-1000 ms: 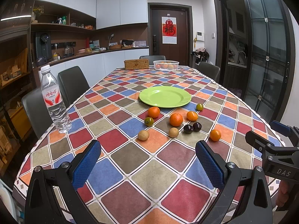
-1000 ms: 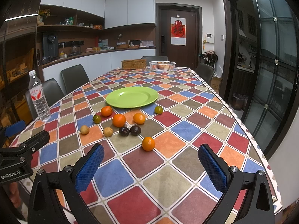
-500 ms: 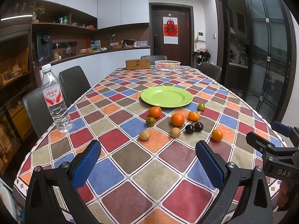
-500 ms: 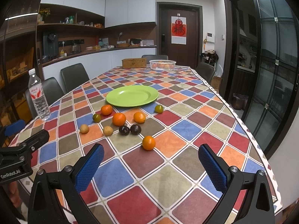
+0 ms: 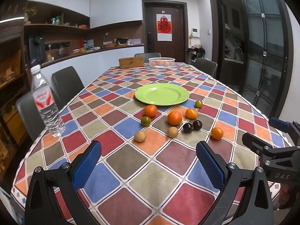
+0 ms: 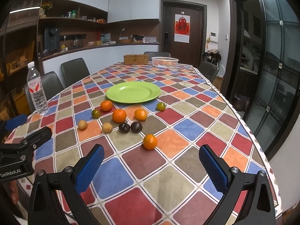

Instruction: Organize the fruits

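Fruits (image 5: 174, 118) and plate (image 5: 162, 94) sit unmoved; both grippers' jaws stay released, empty.

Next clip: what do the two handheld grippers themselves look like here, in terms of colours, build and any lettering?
Both are alike: black frames with silver bolts and two fingers lined with blue dimpled pads. The left gripper shows white "GenRobot.AI" lettering on its side in the right wrist view; the right gripper reads "DAS" in the left wrist view. No cables or sleeves are visible.

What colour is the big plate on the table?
Bright lime green, plain with no pattern; the plate shows best in the right wrist view.
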Motion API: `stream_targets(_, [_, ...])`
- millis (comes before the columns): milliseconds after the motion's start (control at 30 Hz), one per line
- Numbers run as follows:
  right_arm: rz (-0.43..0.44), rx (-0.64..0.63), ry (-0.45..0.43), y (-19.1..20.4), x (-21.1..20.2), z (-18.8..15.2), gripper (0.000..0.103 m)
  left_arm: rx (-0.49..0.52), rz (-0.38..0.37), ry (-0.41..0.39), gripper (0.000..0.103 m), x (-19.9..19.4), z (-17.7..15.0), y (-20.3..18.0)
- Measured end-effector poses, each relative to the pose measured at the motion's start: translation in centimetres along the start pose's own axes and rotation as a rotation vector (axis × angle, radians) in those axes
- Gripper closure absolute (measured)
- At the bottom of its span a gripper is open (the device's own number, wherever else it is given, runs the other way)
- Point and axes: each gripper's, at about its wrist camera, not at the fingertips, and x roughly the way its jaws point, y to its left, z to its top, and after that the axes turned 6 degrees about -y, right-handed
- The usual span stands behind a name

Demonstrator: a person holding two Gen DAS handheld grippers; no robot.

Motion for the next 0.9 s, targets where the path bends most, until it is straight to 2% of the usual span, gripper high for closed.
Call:
stream_targets(67, [-0.002, -0.008, 0.0, 0.1, 0.3, 0.1, 0.001, 0.02, 0.003, -0.004, 0.006, 0.5, 0.2, -0.2])
stream_targets(233, [-0.004, -0.021, 0.013, 0.2, 1.7, 0.4, 0.001, 0.038, -0.032, 0.007, 0.009, 2.2, 0.7, -0.5])
stream_targets(433, [0.02, -0.012, 0.051, 0.1, 3.8, 0.7, 0.004, 0.056, -0.071, 0.048, 0.021, 4.8, 1.1, -0.9])
stream_targets(600, [0.039, -0.001, 0.094, 0.0, 5.6, 0.8, 0.012, 0.086, -0.106, 0.077, 0.029, 6.6, 1.3, -1.5])
stream_targets(667, [0.044, 0.002, 0.112, 0.0, 6.3, 0.8, 0.014, 0.095, -0.123, 0.099, 0.036, 7.4, 1.3, -1.7])
stream_targets(900, [0.076, 0.017, 0.191, -0.1, 9.0, 0.6, 0.029, 0.119, -0.172, 0.17, 0.046, 10.2, 1.0, -2.2])
